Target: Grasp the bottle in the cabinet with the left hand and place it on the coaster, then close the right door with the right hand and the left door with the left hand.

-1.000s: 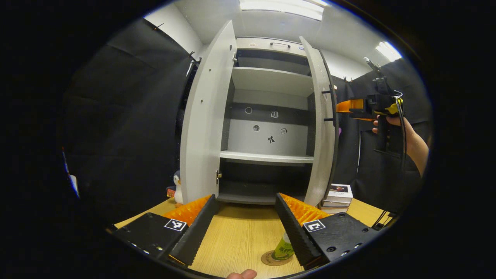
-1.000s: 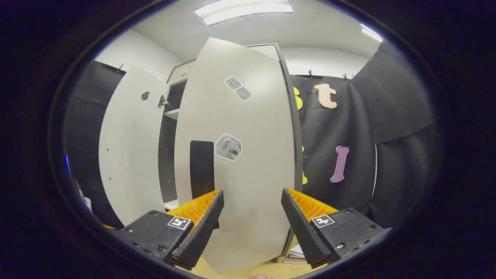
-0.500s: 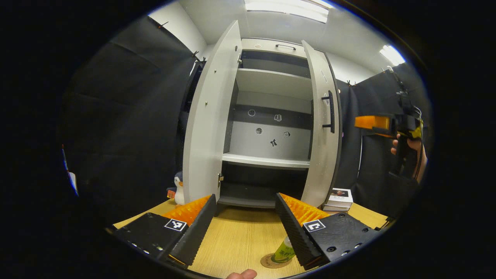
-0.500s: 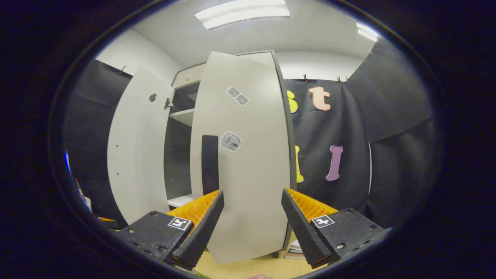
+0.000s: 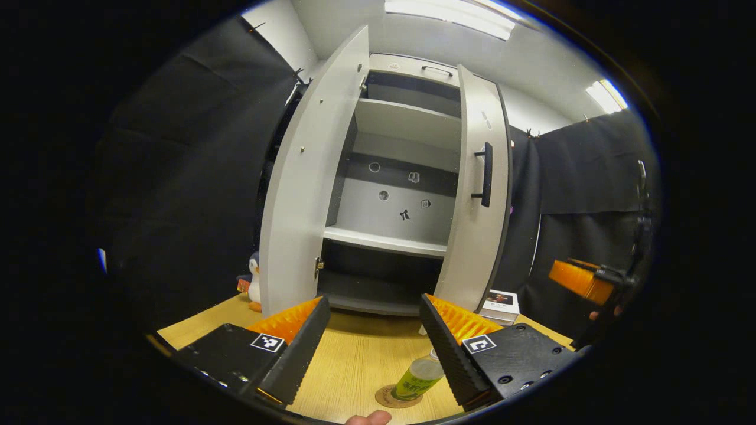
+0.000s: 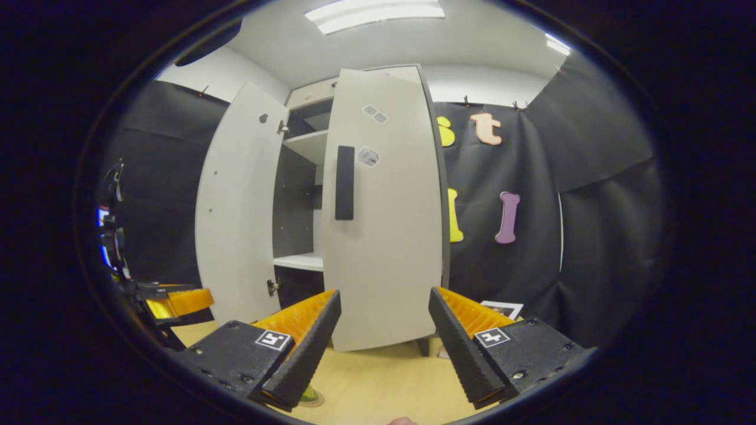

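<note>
I'm looking at a staged recording booth here, not a lived-in home. Ahead of my left claw [image 5: 372, 348] black cloth [image 5: 195, 177] hangs clipped along white walls, with strip lights [image 5: 449, 10] in the ceiling overhead. Straight in front stands a grey cabinet [image 5: 401, 195], both doors ajar, small stickers [image 5: 404, 213] stuck on its back panel. It sits on a pale wood-grain surface [image 5: 360, 360]. Off to the left of the claw there's a toy penguin [image 5: 254, 283], to the right a stack of books [image 5: 499, 306]: household props set out in a draped studio.
</note>
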`<state>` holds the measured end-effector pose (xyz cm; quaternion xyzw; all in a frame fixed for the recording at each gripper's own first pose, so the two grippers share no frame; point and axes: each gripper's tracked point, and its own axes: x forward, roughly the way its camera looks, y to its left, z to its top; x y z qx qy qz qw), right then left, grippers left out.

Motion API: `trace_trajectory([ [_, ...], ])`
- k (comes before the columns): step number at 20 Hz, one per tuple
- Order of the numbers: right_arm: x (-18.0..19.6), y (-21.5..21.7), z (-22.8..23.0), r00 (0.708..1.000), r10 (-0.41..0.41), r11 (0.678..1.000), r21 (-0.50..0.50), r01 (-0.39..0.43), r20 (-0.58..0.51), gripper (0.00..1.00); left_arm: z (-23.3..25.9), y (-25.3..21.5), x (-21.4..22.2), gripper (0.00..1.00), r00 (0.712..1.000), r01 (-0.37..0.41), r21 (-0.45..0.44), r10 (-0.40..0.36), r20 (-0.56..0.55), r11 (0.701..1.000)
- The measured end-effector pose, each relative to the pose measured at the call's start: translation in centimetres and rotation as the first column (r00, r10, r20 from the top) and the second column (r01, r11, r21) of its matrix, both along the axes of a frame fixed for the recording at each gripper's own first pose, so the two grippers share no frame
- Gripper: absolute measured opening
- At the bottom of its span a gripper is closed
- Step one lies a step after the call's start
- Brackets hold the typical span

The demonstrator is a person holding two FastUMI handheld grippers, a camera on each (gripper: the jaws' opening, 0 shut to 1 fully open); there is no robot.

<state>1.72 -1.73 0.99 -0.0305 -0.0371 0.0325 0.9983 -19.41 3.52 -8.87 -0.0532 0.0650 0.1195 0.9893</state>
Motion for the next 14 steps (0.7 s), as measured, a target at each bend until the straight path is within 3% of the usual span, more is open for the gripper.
trace_trajectory([
  [3, -0.2, -0.8, -1.0, 0.999, -0.020, 1.000, 0.008, 0.020, -0.039, 0.98, 3.7, 4.7, -0.8, 0.94, 0.992, -0.116, 0.008, 0.116, 0.057, 0.993],
  [5, -0.1, -1.2, -0.5, 0.999, -0.020, 1.000, 0.013, 0.021, -0.038, 1.00, 6.9, 9.9, -1.4, 0.93, 0.970, -0.226, 0.021, 0.223, 0.098, 0.974],
  [8, -0.1, -1.2, 0.7, 1.000, -0.013, 1.000, 0.021, 0.014, -0.014, 0.94, 11.2, 17.7, -1.3, 0.93, 0.925, -0.360, 0.074, 0.346, 0.157, 0.930],
  [11, 0.0, -0.4, 0.7, 1.000, 0.006, 1.000, 0.029, -0.006, -0.008, 0.98, 13.6, 22.2, 0.8, 0.93, 0.903, -0.408, 0.098, 0.386, 0.189, 0.908],
  [12, 0.2, -0.4, 0.8, 1.000, 0.009, 1.000, 0.027, -0.009, -0.004, 0.94, 13.9, 23.3, 2.1, 0.94, 0.901, -0.413, 0.090, 0.392, 0.186, 0.906],
  [14, 0.7, -0.8, 0.5, 1.000, 0.003, 1.000, 0.016, -0.002, -0.014, 0.98, 14.0, 24.7, 3.9, 0.94, 0.906, -0.403, 0.084, 0.384, 0.181, 0.911],
])
